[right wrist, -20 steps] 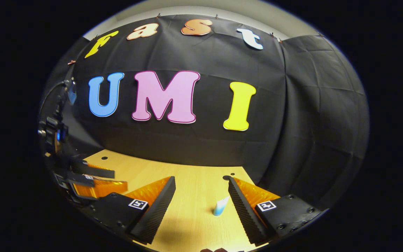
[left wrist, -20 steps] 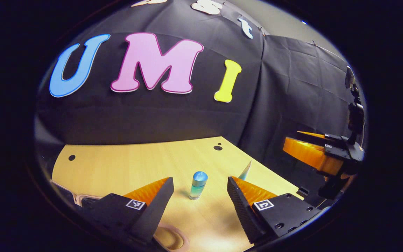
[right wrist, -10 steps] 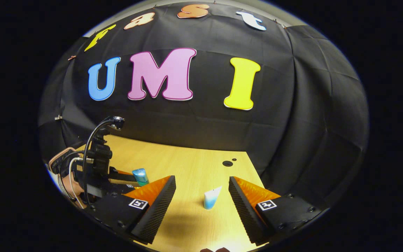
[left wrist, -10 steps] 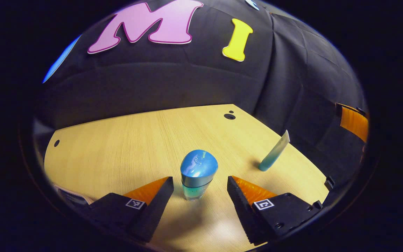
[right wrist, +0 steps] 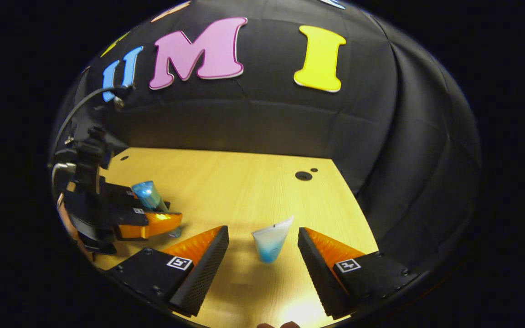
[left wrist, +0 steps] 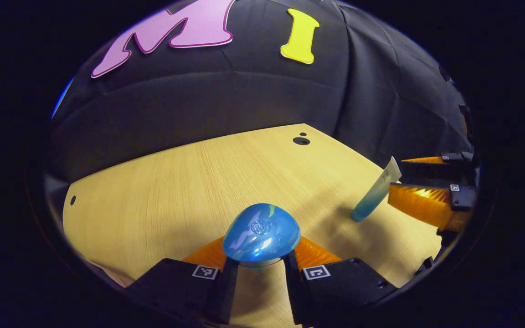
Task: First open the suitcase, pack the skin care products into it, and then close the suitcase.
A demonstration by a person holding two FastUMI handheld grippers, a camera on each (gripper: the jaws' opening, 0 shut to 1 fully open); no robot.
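- Two skin care items standing on the pale wooden tabletop [left wrist: 162,182], each lined up with a claw.
- Left claw [left wrist: 255,278] clenched on the blue-capped bottle [left wrist: 261,234], both fingers pressed to its sides just under the rounded cap, at 6 o'clock in the left gripper view.
- Same bottle [right wrist: 148,196] upright in the left claw [right wrist: 164,223] at 9 o'clock in the right gripper view, cable looping above the claw's body.
- Right claw [right wrist: 262,262] released, fingers spread wide at 6 o'clock of its own view, nothing touched.
- White-and-blue tube [right wrist: 270,240] standing cap down, leaning slightly, between those spread fingers but apart from both.
- Same tube [left wrist: 375,197] at 3 o'clock in the left gripper view, tilted, just beside the right claw [left wrist: 419,182] reaching in from the edge.
- Two small dark holes [left wrist: 301,140] in the tabletop near its far corner, at 12 o'clock beyond the bottle.
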